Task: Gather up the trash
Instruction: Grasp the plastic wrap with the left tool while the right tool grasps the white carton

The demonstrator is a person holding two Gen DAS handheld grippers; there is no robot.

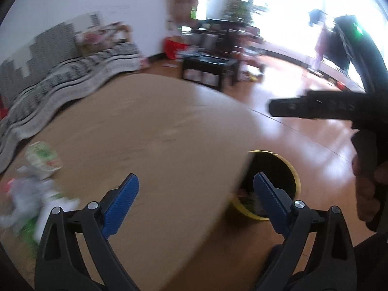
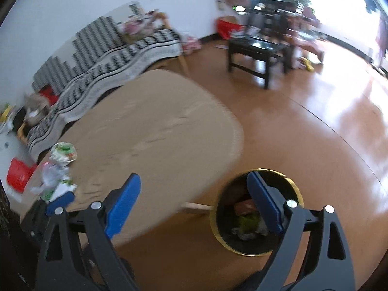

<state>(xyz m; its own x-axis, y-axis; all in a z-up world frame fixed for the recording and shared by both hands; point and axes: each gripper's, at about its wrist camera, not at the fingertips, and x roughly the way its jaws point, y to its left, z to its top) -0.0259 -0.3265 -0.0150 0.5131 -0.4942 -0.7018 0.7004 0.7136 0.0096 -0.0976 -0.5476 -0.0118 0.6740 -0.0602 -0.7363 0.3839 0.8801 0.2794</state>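
Both tools gape wide and empty: left tool [image 1: 196, 195] over the bench [image 1: 145, 126] edge, right tool [image 2: 194, 194] angled down above the bin [image 2: 294, 189]. Up-left of the left tool lie crumpled wrappers [image 1: 41, 160] (light, crackly, likely slippery); pinch a bunched fold.

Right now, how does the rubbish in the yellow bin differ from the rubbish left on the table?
The bin rubbish sits down inside the yellow bin on the floor; the table rubbish lies loose near the edge of the table. The bin's load shows brownish, green and silvery bits; the table's heap looks mostly white, clear and green. Both look like crumpled packaging.
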